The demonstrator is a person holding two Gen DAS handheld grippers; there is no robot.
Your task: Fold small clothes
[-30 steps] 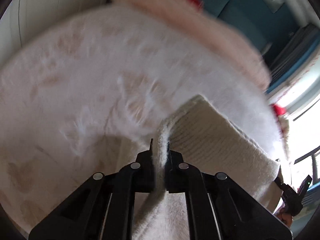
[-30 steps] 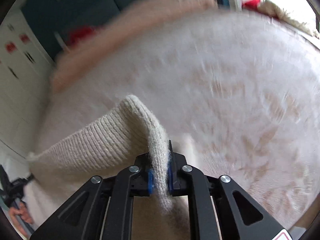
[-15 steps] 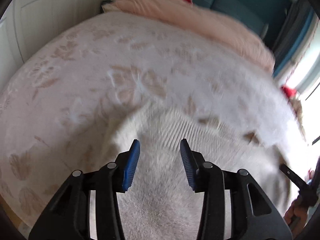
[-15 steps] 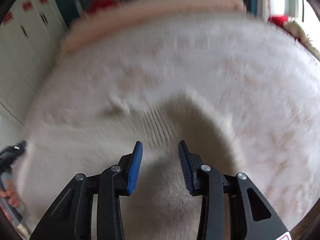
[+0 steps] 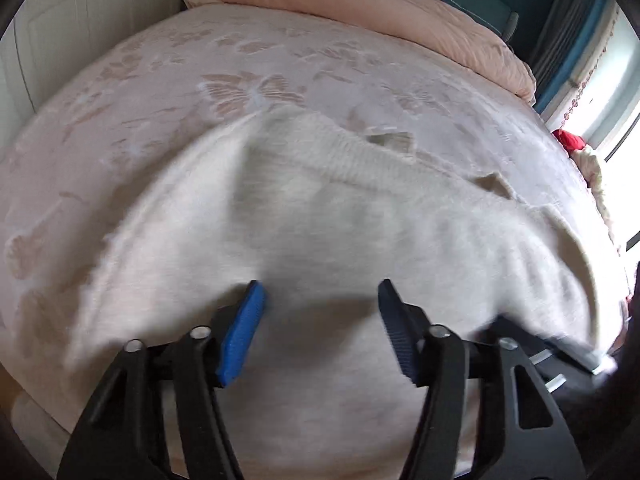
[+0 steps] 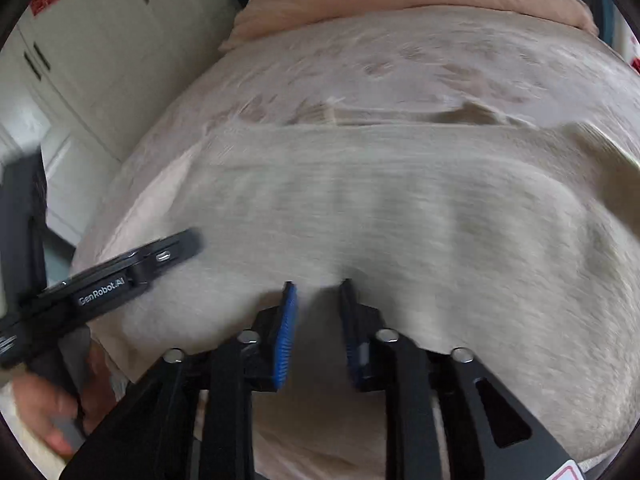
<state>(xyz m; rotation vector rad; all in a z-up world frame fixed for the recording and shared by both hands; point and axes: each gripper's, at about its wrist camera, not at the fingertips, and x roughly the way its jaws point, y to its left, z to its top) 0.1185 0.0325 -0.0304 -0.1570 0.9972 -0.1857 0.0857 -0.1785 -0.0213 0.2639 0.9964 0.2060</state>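
Note:
A cream knit sweater point(image 5: 320, 208) lies spread across the bed, its ribbed edge toward the far side. My left gripper point(image 5: 320, 286) hovers over the sweater's near part; its jaws are opening, with only flat knit below them and nothing gripped. In the right wrist view the same sweater point(image 6: 400, 208) fills the middle. My right gripper point(image 6: 317, 286) is at the sweater's near edge; its jaws are closing, a narrow gap still shows and the pads press on nothing. The left gripper's black body point(image 6: 120, 280) reaches in from the left, held by a hand point(image 6: 40, 420).
The bedspread point(image 5: 256, 92) is pale with a butterfly pattern. A rolled pink quilt point(image 5: 360, 4) lies along the far side. White wardrobe doors point(image 6: 100, 40) stand to the left, a red item point(image 5: 568, 140) and a bright window to the right.
Both grippers were shut on a raised fold of the sweater; both let go and drew back toward the near edge. The sweater now lies flat. Left jaws widened; right jaws narrowed again.

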